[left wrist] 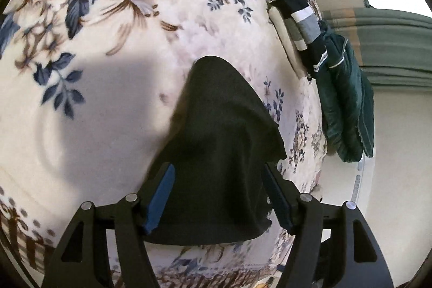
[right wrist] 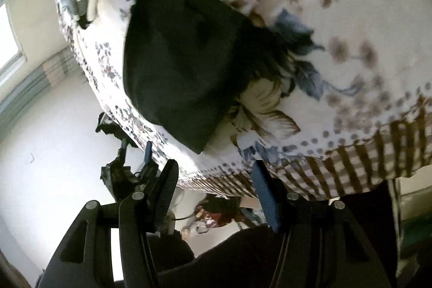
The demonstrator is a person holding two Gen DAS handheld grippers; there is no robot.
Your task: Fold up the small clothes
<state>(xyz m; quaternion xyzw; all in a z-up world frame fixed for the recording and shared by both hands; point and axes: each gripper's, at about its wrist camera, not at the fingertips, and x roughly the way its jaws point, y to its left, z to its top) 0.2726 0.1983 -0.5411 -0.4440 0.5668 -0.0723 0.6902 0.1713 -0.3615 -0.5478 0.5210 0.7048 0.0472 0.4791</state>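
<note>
Floral blanket [left wrist: 113, 18], one black garment [left wrist: 216, 153]

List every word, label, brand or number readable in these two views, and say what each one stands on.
None can be read.
The band of the dark folded clothes at the far edge of the floral blanket bears small pale lettering: too small and blurred to read.
The black garment in front of the left gripper shows no print.
The right wrist view is too blurred to show any text.
</note>
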